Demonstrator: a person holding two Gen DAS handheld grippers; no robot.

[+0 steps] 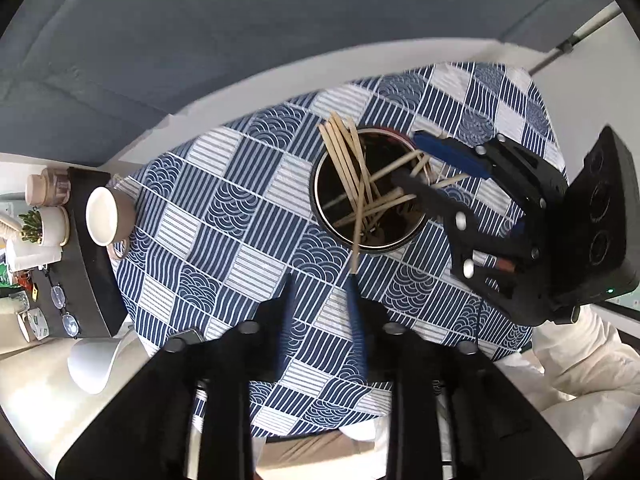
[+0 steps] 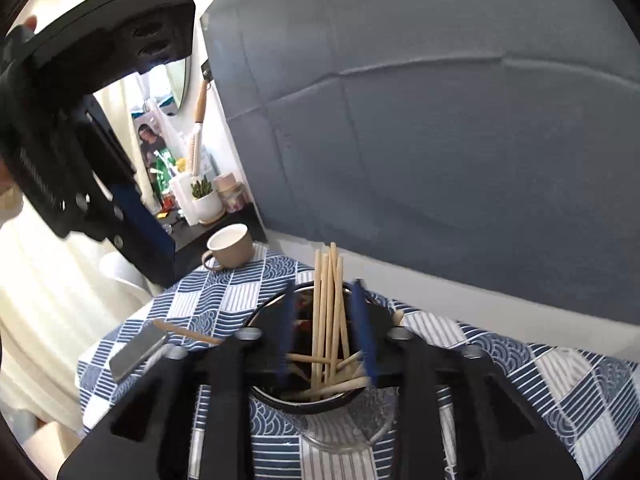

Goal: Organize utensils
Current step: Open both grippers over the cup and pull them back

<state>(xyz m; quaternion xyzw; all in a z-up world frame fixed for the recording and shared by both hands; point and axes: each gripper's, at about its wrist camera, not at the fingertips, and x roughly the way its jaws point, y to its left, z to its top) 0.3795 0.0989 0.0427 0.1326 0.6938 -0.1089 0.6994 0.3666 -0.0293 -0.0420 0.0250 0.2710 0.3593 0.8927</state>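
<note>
A dark round holder stands on the blue checked tablecloth with several wooden chopsticks in it, some upright and some lying crossed. One chopstick leans out toward my left gripper, which hangs open above the cloth with nothing between its fingers; the stick's end lies by the right fingertip. My right gripper is open over the holder's rim. The upright chopsticks stand between its blue pads, untouched. From the left wrist view its fingers reach over the holder.
A beige cup sits at the table's far edge beside a black shelf with a plant pot and glasses. A small metal blade with a wooden handle lies on the cloth. A grey padded wall runs behind. A cream sleeve shows.
</note>
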